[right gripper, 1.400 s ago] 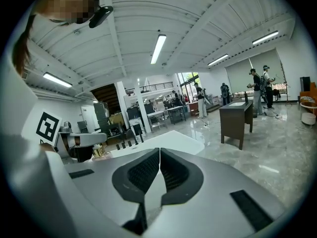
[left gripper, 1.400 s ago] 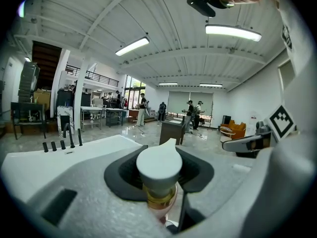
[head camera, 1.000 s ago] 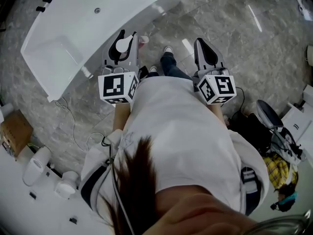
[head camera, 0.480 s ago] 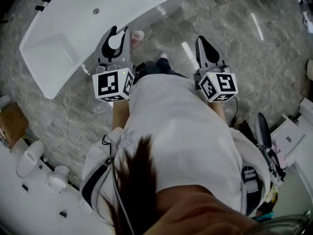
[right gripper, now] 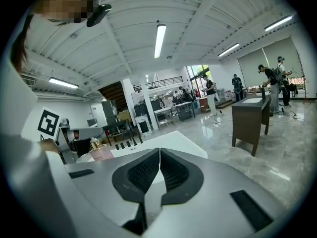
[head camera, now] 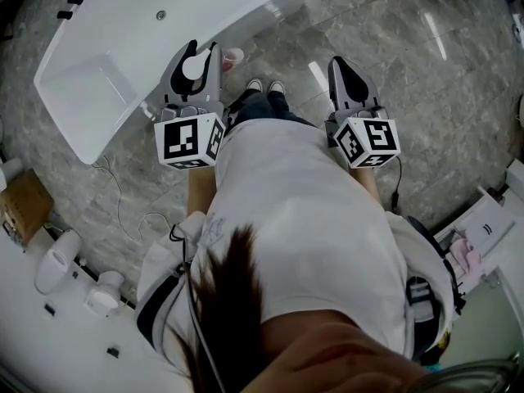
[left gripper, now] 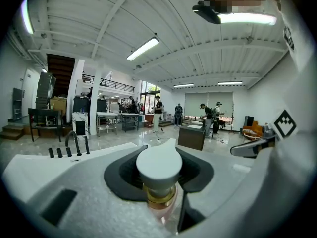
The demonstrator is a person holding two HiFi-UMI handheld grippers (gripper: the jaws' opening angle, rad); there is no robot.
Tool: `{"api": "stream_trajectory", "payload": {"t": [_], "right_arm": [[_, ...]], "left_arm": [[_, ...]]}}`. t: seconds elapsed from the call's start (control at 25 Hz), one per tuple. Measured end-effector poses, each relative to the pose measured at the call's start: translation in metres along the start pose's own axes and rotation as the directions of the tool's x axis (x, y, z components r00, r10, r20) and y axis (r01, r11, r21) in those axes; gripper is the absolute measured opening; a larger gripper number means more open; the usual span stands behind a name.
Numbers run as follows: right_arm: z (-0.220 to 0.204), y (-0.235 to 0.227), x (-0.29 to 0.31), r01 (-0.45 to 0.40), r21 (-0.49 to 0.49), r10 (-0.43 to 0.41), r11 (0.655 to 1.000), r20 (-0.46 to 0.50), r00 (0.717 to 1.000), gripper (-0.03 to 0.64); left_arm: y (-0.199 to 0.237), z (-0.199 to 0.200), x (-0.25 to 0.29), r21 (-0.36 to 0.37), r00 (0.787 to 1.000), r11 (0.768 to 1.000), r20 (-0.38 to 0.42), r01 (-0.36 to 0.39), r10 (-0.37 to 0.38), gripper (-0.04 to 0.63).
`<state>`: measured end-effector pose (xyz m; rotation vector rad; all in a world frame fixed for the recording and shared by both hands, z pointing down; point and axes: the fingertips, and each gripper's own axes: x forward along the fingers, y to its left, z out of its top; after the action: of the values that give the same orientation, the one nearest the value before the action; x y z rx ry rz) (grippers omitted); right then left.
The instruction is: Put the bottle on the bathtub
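- Left gripper (head camera: 195, 62) has the bottle (left gripper: 159, 175) pinched: its 2 fingers are spread partway and closed round the neck, and the dark pads (left gripper: 198, 172) cup it from both sides
- The white cap (left gripper: 159, 163) stands above the pads, the gold collar (left gripper: 159, 196) sits level with them, and the pink glass body (head camera: 233, 57) hangs below the fingers
- Right gripper (right gripper: 159, 168) carries nothing, with its 2 fingers pressed together and only a thin seam between the ribbed pads
- The bathtub (head camera: 115, 31) lies just ahead of the left fingertips and off to their outer side, and its flat white rim with the dark taps (left gripper: 69, 144) shows beyond the jaws
- Handling call: this looks like a glass bottle, so stiff, smooth, breakable and bottom-heavy, with most of its weight hanging under the grip
- A hold at the neck under the cap looks secure enough, since the collar acts as a stop, though a loose cap could slip off
- Glass on a glossy, hard rim could skid or knock, so it wants to go base first onto the flat ledge, away from the edge
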<state>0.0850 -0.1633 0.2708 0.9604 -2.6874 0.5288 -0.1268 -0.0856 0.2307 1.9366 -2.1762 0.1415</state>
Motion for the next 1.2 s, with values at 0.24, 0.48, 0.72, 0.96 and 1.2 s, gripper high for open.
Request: {"api": "stream_trajectory", "payload": {"t": [0.24,0.48,0.72,0.96,1.2], "right_arm": [[0.005,0.005,0.007,0.023,0.013,-0.023,1.000,0.001,1.000,0.014],[0.004,0.014,0.012,0.040,0.028,-0.040,0.999,0.007,0.999,0.014],[0.003,0.022,0.017,0.065,0.035,-0.066,0.997,0.003,0.998,0.014],[0.000,0.019,0.018,0.100,0.038,-0.100,0.994,-0.011,0.995,0.014],[-0.009,0.024,0.015,0.143,0.038,-0.141,0.989,-0.043,0.989,0.014]], "left_arm": [[0.003,0.003,0.008,0.002,0.999,0.999,-0.013,0.042,-0.042,0.140],[0.006,0.002,0.013,0.018,0.996,0.996,-0.020,0.085,-0.084,0.140],[0.011,-0.012,0.019,0.018,0.991,0.992,-0.042,0.125,-0.125,0.140],[0.011,-0.031,0.028,0.023,0.984,0.986,-0.075,0.164,-0.162,0.140],[0.017,-0.055,0.040,0.014,0.973,0.978,-0.105,0.209,-0.206,0.140]]}}
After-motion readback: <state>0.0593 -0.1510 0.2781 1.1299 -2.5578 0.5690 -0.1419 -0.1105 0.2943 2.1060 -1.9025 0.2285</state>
